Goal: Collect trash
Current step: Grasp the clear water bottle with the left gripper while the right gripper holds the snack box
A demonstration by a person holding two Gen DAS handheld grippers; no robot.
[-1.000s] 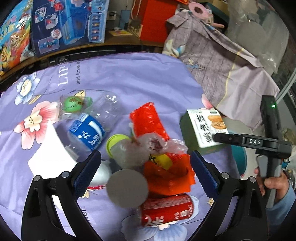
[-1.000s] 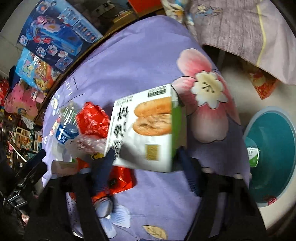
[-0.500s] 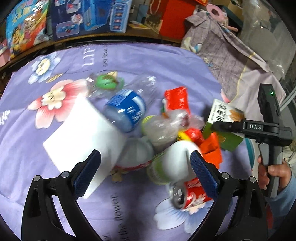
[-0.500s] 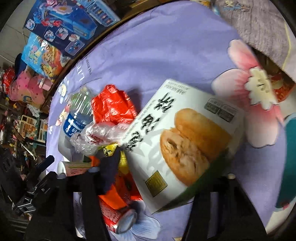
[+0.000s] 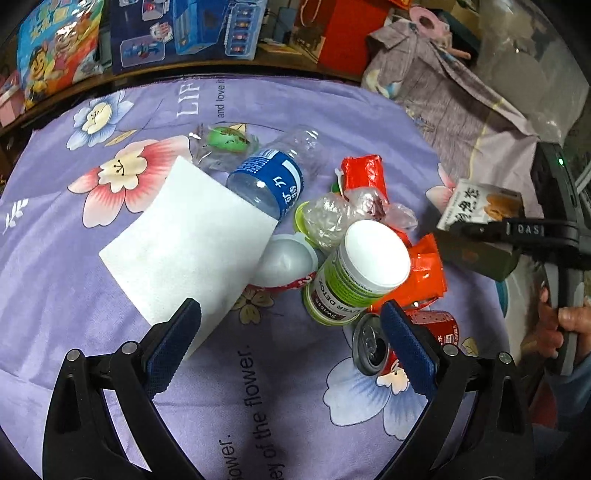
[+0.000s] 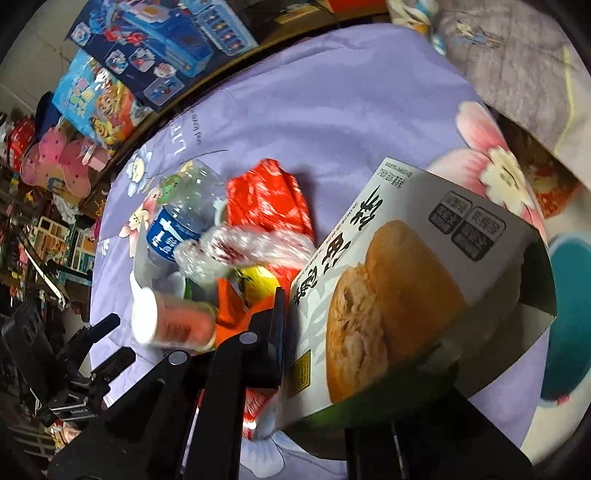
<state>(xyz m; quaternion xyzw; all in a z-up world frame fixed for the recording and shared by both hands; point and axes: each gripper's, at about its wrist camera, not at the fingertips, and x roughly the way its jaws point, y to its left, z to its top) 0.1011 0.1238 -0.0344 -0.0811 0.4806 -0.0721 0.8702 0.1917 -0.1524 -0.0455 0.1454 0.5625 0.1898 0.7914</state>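
A heap of trash lies on the purple flowered cloth (image 5: 92, 295). It holds a white paper sheet (image 5: 184, 251), a blue-labelled water bottle (image 5: 269, 184), a green and white jar (image 5: 354, 273), a red can (image 5: 399, 343), red and orange wrappers (image 5: 362, 173) and crumpled clear plastic (image 5: 332, 218). My left gripper (image 5: 288, 314) hangs open above the near side of the heap, with nothing between its fingers. My right gripper (image 6: 358, 339) is shut on a white and green pastry box (image 6: 406, 280), its jaws closing tight on it. The box (image 5: 476, 210) is tilted, clear of the cloth, right of the heap.
A teal bin (image 6: 569, 332) stands on the floor past the cloth's right edge. Grey-purple bedding (image 5: 461, 96) is piled at the back right. Toy boxes (image 5: 192, 29) line the back. A person's hand (image 5: 561, 317) holds the right gripper's handle.
The right gripper's jaws closed on the pastry box, which rose and tilted. My left gripper shifted across the heap, so the white paper and the jar came into fuller view.
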